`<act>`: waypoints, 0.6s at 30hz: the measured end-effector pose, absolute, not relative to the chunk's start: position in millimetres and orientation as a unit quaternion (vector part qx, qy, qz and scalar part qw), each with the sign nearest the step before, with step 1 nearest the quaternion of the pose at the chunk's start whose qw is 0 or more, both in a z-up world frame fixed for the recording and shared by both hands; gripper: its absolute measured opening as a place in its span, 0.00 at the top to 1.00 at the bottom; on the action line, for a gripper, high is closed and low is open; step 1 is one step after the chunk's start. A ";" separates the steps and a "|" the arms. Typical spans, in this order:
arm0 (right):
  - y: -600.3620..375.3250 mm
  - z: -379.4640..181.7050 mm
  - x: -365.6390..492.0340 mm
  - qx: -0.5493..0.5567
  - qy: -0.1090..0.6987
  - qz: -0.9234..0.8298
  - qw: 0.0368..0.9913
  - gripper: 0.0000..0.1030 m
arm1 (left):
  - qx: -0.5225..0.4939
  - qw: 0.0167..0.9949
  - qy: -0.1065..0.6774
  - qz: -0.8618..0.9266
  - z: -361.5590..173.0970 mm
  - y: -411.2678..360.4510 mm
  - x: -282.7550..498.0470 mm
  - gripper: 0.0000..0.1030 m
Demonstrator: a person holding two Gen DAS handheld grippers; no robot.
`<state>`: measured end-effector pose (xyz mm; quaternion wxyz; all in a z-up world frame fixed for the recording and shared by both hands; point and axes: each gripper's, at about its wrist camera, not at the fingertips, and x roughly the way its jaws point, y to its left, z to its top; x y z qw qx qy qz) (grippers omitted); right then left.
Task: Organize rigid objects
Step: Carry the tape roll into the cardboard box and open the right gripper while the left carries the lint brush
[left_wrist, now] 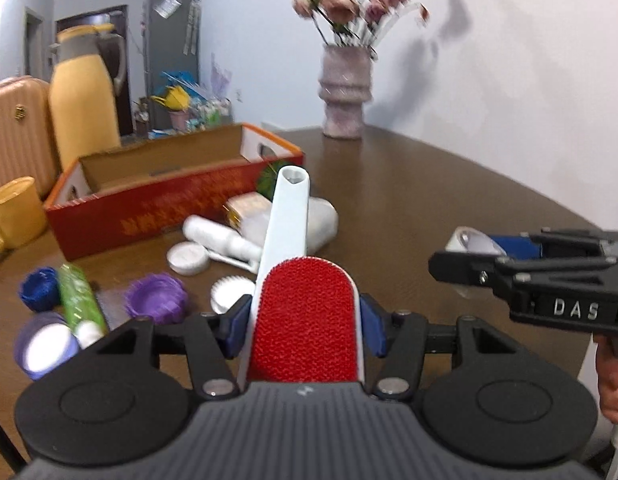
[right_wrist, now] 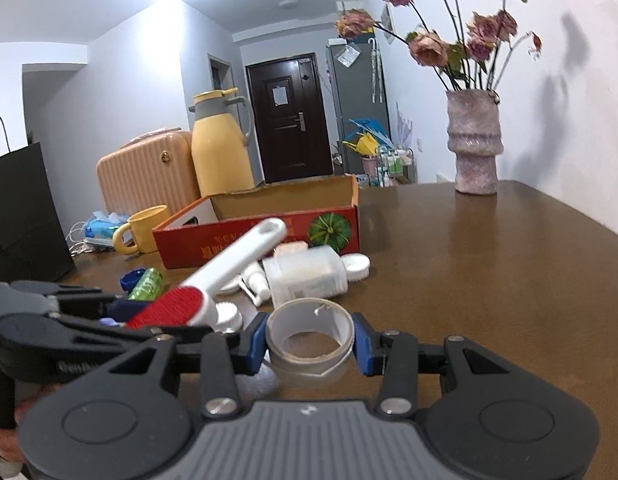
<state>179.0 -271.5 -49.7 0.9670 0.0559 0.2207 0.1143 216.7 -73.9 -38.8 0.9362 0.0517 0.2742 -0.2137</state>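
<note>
My left gripper (left_wrist: 303, 330) is shut on a lint brush (left_wrist: 305, 320) with a red pad and a white handle that points toward the open red cardboard box (left_wrist: 161, 208). The brush also shows in the right wrist view (right_wrist: 213, 284), held above the table. My right gripper (right_wrist: 311, 346) is shut on a grey tape roll (right_wrist: 311, 344), low over the table; it shows at the right of the left wrist view (left_wrist: 469, 258). A white bottle (right_wrist: 307, 276), white lids (left_wrist: 187, 258), a green tube (left_wrist: 79, 300) and purple (left_wrist: 156, 298) and blue caps (left_wrist: 40, 289) lie before the box (right_wrist: 261, 236).
A yellow mug (left_wrist: 13, 216), a yellow thermos jug (left_wrist: 83, 96) and a peach suitcase (right_wrist: 145, 172) stand left of the box. A pink vase with dried roses (right_wrist: 475, 144) stands at the back of the brown table (right_wrist: 489, 272). A black bag (right_wrist: 25, 208) is at far left.
</note>
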 end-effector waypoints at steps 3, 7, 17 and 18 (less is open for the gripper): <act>-267.4 -42.1 189.2 0.057 0.214 0.120 0.968 0.59 | 0.038 0.943 0.263 -0.199 -25.2 -63.9 224.7 0.45; -260.6 -29.9 209.2 0.059 0.204 0.132 0.968 0.59 | 0.029 0.952 0.248 -0.175 -5.8 -53.7 237.5 0.45; -238.1 -2.8 275.7 0.052 0.187 0.167 0.967 0.59 | -0.030 0.964 0.229 -0.130 27.2 -27.7 289.3 0.45; -235.8 -1.3 281.8 0.051 0.187 0.168 0.966 0.59 | -0.034 0.965 0.226 -0.125 30.1 -25.8 295.9 0.45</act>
